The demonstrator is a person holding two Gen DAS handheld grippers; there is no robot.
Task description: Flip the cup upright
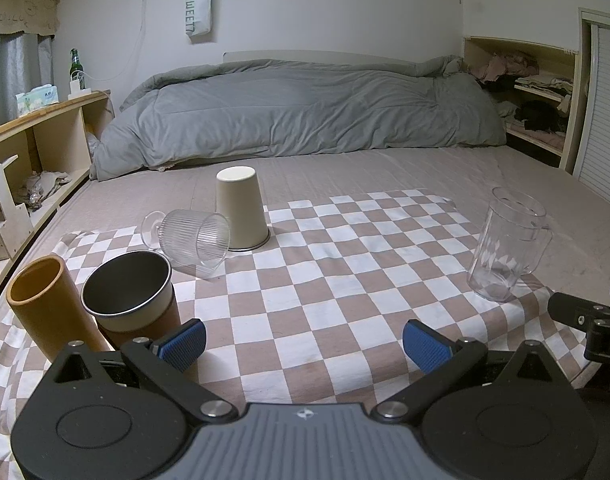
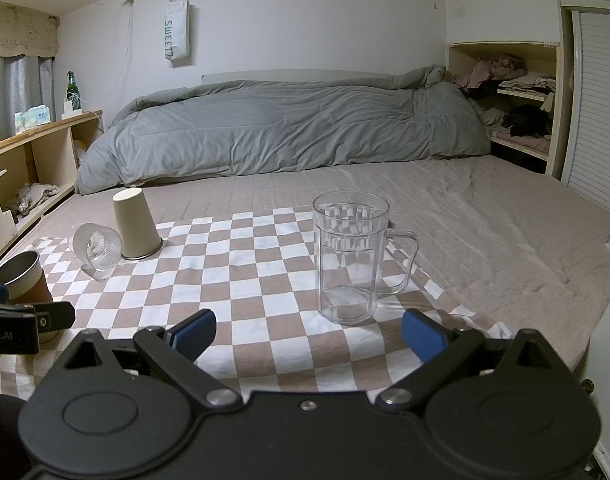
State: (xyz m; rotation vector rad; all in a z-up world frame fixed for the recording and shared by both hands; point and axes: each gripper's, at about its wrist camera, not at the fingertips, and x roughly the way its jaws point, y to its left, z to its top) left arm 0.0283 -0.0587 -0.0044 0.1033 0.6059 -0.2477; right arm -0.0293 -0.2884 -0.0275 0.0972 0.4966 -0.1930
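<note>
A ribbed clear glass cup lies on its side on the checked cloth, its mouth toward me. Behind it a beige cup stands upside down. In the right wrist view the glass cup and the beige cup sit at the far left. My left gripper is open and empty above the cloth's near edge. My right gripper is open and empty, just in front of an upright clear mug, which also shows in the left wrist view.
An upright steel-lined cup and an orange tube cup stand at the near left. A grey duvet lies at the back of the bed. Wooden shelves run along the left, a closet at the right.
</note>
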